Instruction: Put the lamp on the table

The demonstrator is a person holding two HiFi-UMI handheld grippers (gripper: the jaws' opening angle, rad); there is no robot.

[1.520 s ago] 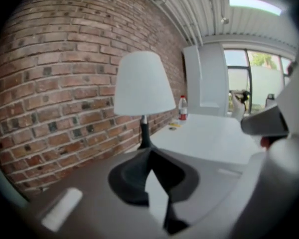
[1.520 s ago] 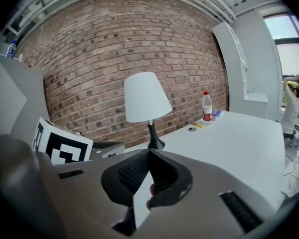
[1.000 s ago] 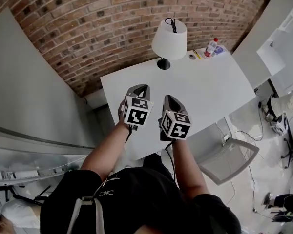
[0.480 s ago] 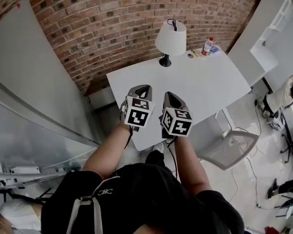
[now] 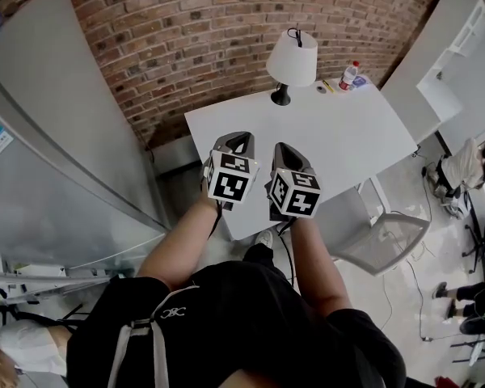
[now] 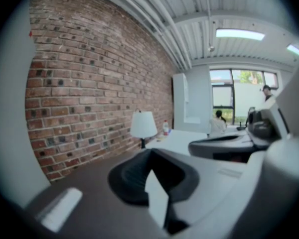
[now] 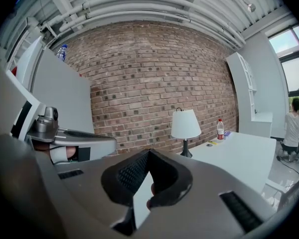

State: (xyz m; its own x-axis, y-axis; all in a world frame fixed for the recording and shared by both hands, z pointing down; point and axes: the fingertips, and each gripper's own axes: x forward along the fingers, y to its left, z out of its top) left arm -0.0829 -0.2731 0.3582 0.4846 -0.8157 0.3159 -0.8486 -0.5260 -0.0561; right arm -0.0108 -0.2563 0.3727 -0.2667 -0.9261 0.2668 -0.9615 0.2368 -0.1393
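Observation:
A lamp [image 5: 292, 59] with a white shade and a black foot stands upright at the far edge of the white table [image 5: 339, 136], close to the brick wall. It also shows far ahead as the lamp [image 6: 143, 124] in the left gripper view and the lamp [image 7: 185, 124] in the right gripper view. My left gripper [image 5: 235, 141] and right gripper [image 5: 284, 153] are held side by side over the table's near edge, well short of the lamp. Both are shut with nothing between the jaws, as the left gripper [image 6: 150, 151] and the right gripper [image 7: 149, 151] show in their own views.
A red-capped bottle [image 5: 349, 75] and small items lie at the table's far right corner. A grey chair [image 5: 380, 249] stands right of the table. A large white panel [image 5: 56, 136] leans at the left. A seated person [image 5: 462, 170] is at the far right.
The head view has drifted, so the table and lamp sit slightly further right in the picture. Both grippers stay shut and side by side. The lamp has not moved.

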